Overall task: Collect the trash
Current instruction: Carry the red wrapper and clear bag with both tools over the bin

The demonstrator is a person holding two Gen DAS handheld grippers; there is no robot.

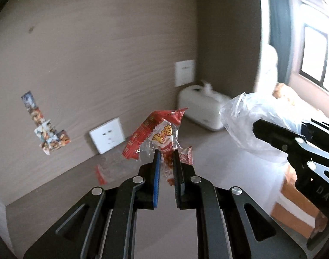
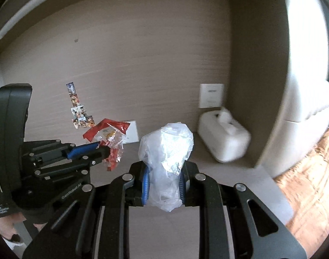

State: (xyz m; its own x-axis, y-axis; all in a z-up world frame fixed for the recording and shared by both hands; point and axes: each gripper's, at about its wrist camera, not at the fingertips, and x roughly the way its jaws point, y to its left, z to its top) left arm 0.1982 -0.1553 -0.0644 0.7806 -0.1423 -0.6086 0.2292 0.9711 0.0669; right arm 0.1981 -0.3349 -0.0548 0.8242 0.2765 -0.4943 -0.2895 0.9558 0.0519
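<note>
The left hand-held gripper (image 1: 166,157), low in the centre of its own view, is nearly closed on a crumpled red wrapper (image 1: 162,133), which sticks up and out past the fingertips, clear of the desk (image 1: 207,149). The right hand-held gripper (image 2: 164,179), low in the centre of the right wrist view, is pinched on a clear plastic bag (image 2: 166,149) that bulges above the pads and hangs a little below them. Both pieces of trash are off the desk, the wrapper at left centre of the right view, the bag just right of it.

Risks, as I judge them: the wrapper is held only by its lower edge, and slick film could slide out of the grip in a quick swing. The bag is bunched, so its mouth may be shut, and pushing the wrapper in could fail or knock it loose. A small red scrap (image 1: 100,173) lies on the desk at lower left of the left view, easy to miss. The white box (image 2: 224,138) at right could be bumped.
</note>
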